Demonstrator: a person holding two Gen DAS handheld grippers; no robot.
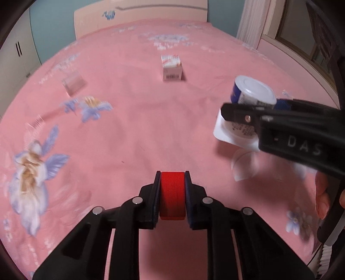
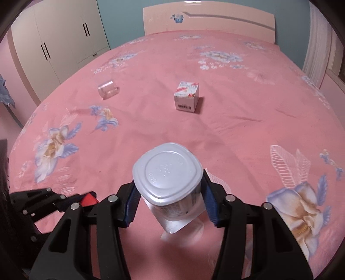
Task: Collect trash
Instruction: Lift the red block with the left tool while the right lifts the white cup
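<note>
left gripper [image 1: 172, 193] clamped on red block [image 1: 172, 195]; right gripper [image 2: 169, 200] clamped on yogurt cup [image 2: 169, 176], lifted for carrying off; carton [image 2: 186, 97] far on bed [image 2: 237, 133].

We read the bedsheet [image 2: 237, 133] as matt pink cloth, floral print, lightly creased. On it, beyond the yogurt cup [image 2: 170, 183], sits a printed cardboard box [image 2: 187, 96], matt; left of the box a clear glossy plastic cup [image 2: 107, 89]. The yogurt cup is smooth white plastic, faint sheen. Headboard [image 2: 209, 20] at the sheet's far edge looks glossy lacquered.
</note>
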